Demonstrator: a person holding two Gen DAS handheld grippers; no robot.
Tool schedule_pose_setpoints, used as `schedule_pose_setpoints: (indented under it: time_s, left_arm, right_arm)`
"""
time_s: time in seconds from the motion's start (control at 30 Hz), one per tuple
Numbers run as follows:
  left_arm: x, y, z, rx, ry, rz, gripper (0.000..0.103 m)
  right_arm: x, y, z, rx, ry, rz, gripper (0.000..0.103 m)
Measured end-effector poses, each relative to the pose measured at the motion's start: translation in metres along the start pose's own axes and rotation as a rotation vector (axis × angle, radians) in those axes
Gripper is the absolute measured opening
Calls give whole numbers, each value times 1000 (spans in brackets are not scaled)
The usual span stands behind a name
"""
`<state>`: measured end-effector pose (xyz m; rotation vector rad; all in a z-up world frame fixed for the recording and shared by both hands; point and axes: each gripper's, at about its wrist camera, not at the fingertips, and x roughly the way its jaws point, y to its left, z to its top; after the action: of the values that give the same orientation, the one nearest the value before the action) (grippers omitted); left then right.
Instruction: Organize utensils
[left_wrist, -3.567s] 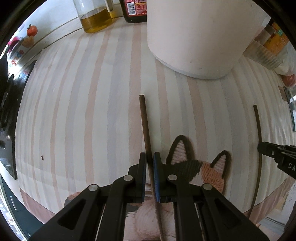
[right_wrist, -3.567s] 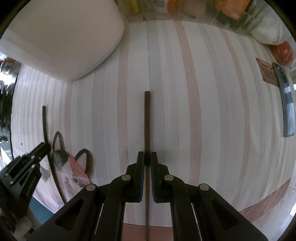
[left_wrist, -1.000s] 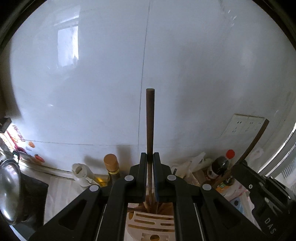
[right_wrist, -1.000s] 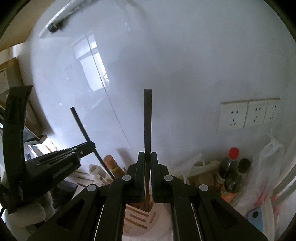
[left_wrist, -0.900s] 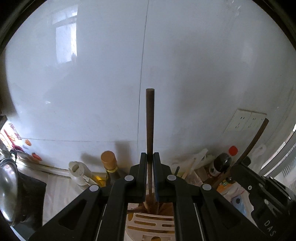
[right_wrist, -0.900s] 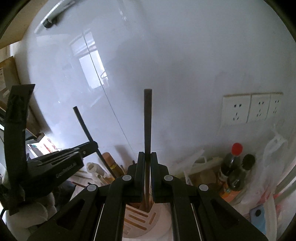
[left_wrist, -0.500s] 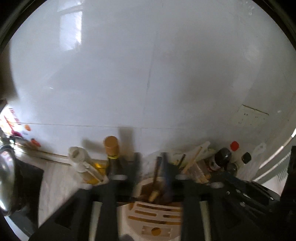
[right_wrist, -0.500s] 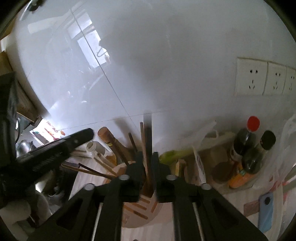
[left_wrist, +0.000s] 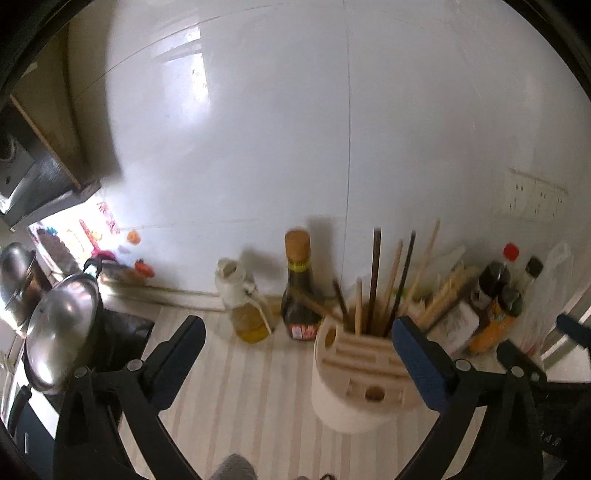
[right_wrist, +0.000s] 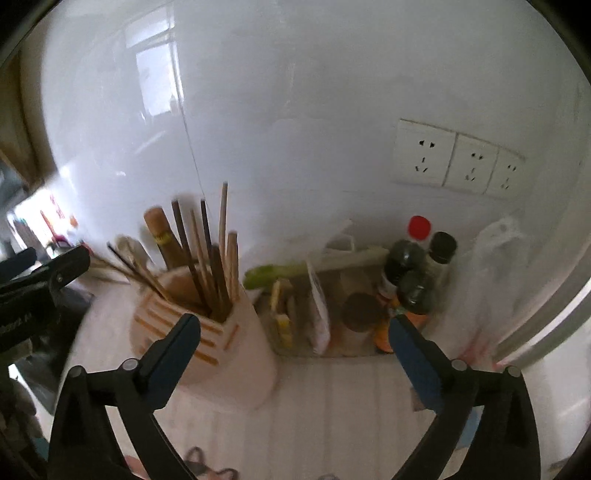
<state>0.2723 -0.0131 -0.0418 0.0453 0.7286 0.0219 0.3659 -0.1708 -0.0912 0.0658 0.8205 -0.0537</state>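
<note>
The left tool has its jaws spread wide. They have just been opening, and nothing is between them. The right tool is the same: jaws just opened wide, with nothing held.

The chopsticks stand in the round white holder on the striped tabletop. Some are dark and some are light wood. They lean a little in different ways. In the right view the holder is low and to the left, partly behind the left jaw.

A dark sauce bottle and an oil bottle stand just behind the holder, by the white wall. More bottles stand to the right.
</note>
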Motion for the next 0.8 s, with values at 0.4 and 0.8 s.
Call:
schedule_pose_setpoints:
  time_s: [0.4, 0.8]
  left_arm:
    - [-50, 1, -39, -36, -15, 19, 103]
    - [-161, 27, -75, -13, -77, -45, 103]
  right_arm:
    - [-50, -2, -25, -29, -75, -64, 103]
    - [-169, 2, -71, 14, -146, -81, 103]
